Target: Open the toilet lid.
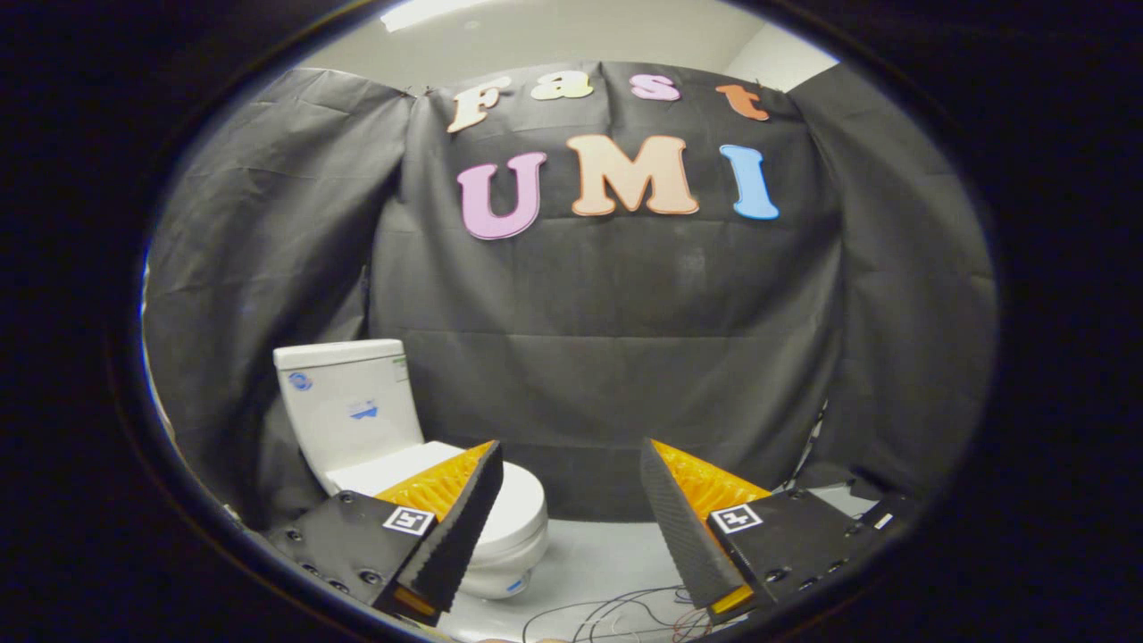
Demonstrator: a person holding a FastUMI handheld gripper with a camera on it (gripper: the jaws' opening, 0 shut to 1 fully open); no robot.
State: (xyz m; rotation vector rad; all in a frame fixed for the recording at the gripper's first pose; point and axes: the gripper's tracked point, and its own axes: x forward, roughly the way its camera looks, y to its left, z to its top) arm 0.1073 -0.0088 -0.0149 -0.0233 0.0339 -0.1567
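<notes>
Gripper view shows the gripper (571,455) with its two fingers spread wide apart and holding nothing. A white toilet (393,446) stands beyond the left finger, off to the left by the black cloth wall (607,357), and its lid (513,500) is shut flat on the bowl. Some thin wires (616,616) lie on the pale floor (598,558) between the fingers.

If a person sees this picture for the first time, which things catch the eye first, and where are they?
First comes the white toilet, standing against the black cloth wall beyond the left finger, its lid down. Next, the gripper in the foreground, fingers wide apart and holding nothing. Some thin cables lie on the pale floor between the fingers.
</notes>
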